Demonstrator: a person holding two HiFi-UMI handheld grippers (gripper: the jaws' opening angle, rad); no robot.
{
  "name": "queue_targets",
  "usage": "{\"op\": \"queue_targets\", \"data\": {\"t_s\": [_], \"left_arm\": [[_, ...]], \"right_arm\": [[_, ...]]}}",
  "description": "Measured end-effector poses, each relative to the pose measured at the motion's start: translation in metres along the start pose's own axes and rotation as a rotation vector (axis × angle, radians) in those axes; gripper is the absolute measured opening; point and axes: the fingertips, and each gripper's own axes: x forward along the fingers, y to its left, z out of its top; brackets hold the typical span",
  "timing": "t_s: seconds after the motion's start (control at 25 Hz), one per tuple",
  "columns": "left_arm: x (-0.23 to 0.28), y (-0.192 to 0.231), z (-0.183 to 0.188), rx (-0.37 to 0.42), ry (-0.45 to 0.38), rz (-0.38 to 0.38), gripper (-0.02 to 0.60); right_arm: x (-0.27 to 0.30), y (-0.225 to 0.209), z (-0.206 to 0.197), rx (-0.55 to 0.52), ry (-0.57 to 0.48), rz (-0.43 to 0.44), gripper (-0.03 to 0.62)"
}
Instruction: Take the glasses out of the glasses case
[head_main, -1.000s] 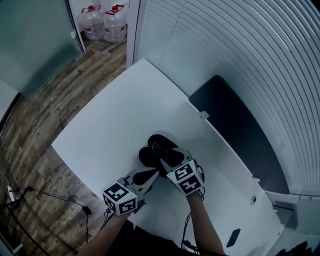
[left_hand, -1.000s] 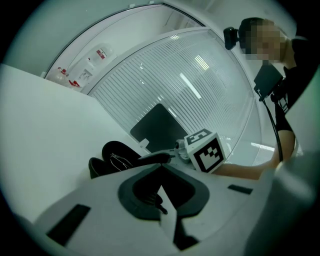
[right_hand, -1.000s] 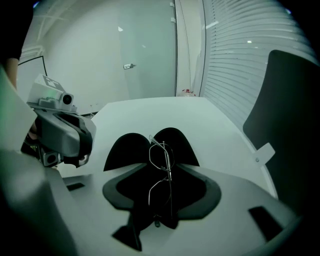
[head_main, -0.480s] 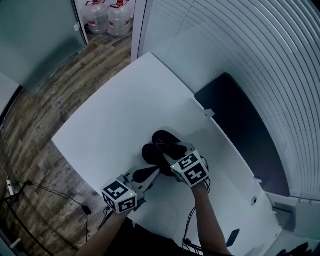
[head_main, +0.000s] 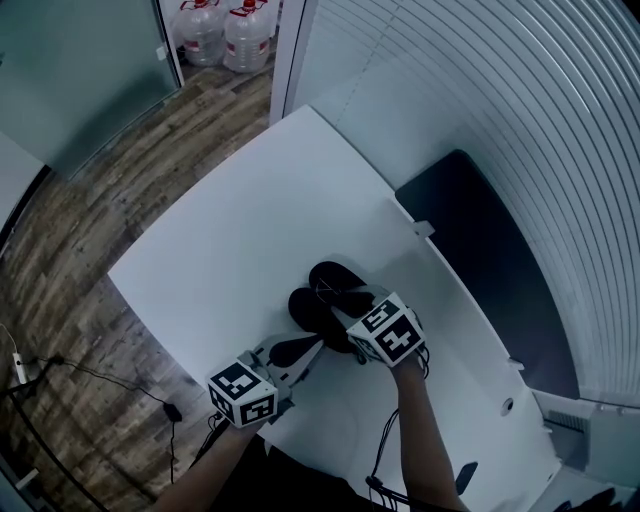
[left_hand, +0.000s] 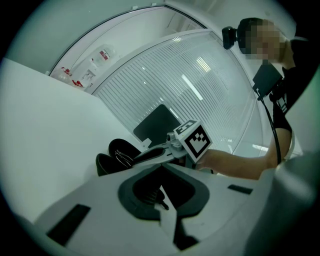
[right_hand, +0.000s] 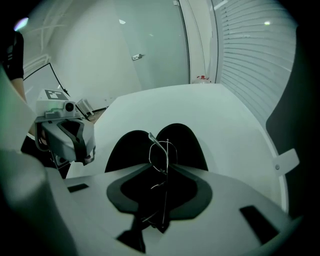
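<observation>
Glasses (right_hand: 161, 152), one thin wire-framed pair, stand on edge between the jaws of the right gripper (right_hand: 165, 169), which have just been closing and now pinch the frame directly above the one black glasses case (right_hand: 131, 146). The case lies open on the white table (head_main: 220, 240), its two rounded halves spread side by side. Whether the lower rim of the frame touches the case lining cannot be told, since that part sinks into the dark hollow between the jaws. In the head view the right gripper's marker cube covers most of the frame. The left gripper (left_hand: 161, 164) lies low at the near side of the case with its jaws together; whether their tips nip the case's edge is hard to make out. Two water jugs (head_main: 225, 22) stand on the wooden floor (head_main: 90, 200) beyond the table, cut off by the picture's top edge.
</observation>
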Motion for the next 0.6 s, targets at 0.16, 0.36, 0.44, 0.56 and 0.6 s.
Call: {"op": "queue_targets", "data": {"t_s": [0.16, 0.36, 0.44, 0.56, 0.6], "left_arm": [[0.0, -0.002, 0.0, -0.006, 0.003, -0.005, 0.011], [-0.004, -0.004, -0.001, -0.009, 0.004, -0.008, 0.011], [-0.003, -0.004, -0.001, -0.009, 0.004, -0.008, 0.011], [-0.002, -0.003, -0.002, -0.008, 0.005, -0.007, 0.011], [-0.002, -0.003, -0.002, -0.008, 0.004, -0.006, 0.011]], "right_arm": [[-0.001, 0.0, 0.002, -0.003, -0.002, 0.0, 0.098], [-0.003, -0.004, 0.004, 0.063, -0.025, 0.017, 0.086], [-0.005, -0.009, 0.004, 0.11, -0.043, 0.025, 0.078], [-0.007, -0.016, 0.002, 0.153, -0.065, 0.022, 0.061], [-0.007, -0.017, 0.002, 0.158, -0.067, 0.017, 0.052]]}}
